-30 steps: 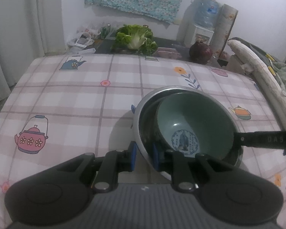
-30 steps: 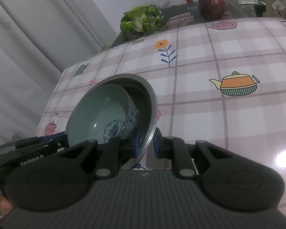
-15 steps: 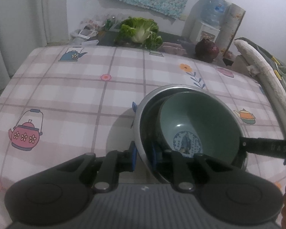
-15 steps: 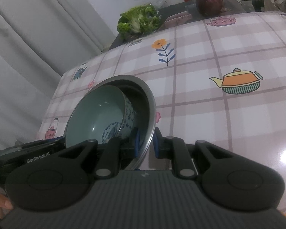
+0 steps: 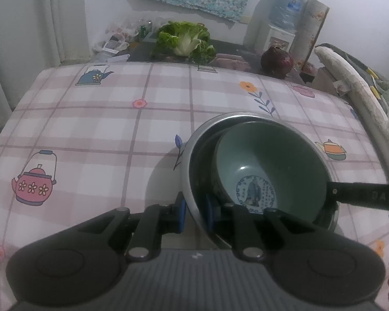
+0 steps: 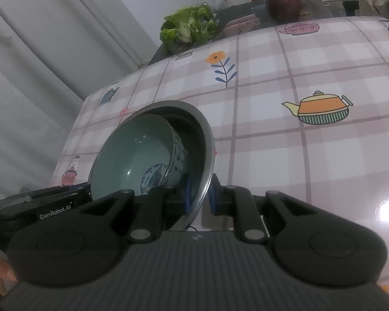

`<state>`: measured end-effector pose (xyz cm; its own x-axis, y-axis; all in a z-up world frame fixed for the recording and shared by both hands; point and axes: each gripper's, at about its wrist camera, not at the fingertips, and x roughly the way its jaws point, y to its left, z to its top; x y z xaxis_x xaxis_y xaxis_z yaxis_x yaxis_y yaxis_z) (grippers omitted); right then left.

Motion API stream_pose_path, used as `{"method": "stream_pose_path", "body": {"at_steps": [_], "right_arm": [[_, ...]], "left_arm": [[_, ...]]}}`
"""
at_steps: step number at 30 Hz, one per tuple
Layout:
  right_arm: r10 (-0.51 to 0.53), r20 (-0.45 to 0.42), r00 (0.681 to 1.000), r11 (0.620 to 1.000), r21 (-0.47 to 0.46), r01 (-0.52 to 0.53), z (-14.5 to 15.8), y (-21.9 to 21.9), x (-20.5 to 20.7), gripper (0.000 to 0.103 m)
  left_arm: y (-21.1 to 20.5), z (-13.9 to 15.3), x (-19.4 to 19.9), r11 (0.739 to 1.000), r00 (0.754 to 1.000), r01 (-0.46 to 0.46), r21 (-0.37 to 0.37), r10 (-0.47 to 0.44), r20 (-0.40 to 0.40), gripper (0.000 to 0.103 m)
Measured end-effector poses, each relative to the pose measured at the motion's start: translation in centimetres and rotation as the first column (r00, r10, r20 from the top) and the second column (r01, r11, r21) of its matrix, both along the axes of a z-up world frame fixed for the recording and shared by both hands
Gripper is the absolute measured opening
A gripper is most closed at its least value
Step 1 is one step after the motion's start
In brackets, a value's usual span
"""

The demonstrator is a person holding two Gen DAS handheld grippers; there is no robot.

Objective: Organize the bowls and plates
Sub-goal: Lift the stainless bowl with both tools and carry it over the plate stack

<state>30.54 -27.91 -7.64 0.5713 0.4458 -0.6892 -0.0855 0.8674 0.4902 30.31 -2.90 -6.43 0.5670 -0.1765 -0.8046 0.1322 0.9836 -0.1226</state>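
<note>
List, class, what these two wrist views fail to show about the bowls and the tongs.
- Underside of the metal bowl: both views, hidden by its own wall; lifted or resting, unclear.
- Green bowl near rim: right wrist view, behind the right tongs.
- Left tongs inner pad: left wrist view, in shadow.

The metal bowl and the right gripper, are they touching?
Touching. The right wrist view shows the right gripper with its blue pads clamped on the metal bowl rim.
</note>
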Motion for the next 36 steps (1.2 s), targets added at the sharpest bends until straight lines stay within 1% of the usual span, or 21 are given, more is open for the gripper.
{"method": "stream_pose_path", "body": {"at_steps": [13, 17, 23, 36], "right_arm": [[-0.015, 0.004, 1.0, 1.0, 0.008, 0.015, -0.1, 0.2, 0.2, 0.014], [-0.011, 0.006, 1.0, 1.0, -0.006, 0.011, 0.0, 0.3, 0.2, 0.014], [-0.016, 0.011, 1.0, 1.0, 0.001, 0.016, 0.2, 0.2, 0.2, 0.014], [-0.018, 0.022, 1.0, 0.999, 0.028, 0.018, 0.8, -0.1, -0.1, 0.014]], "left_arm": [[-0.2, -0.2, 0.2, 1.0, 1.0, -0.006, 0.001, 0.006, 0.015, 0.015], [-0.3, -0.1, 0.3, 1.0, 1.0, -0.016, 0.006, 0.016, 0.012, 0.015], [-0.3, 0.3, 0.3, 1.0, 1.0, -0.027, -0.002, 0.027, 0.009, 0.015], [-0.2, 1.2, 0.0, 0.999, 0.999, -0.049, 0.002, 0.049, 0.011, 0.016]]}}
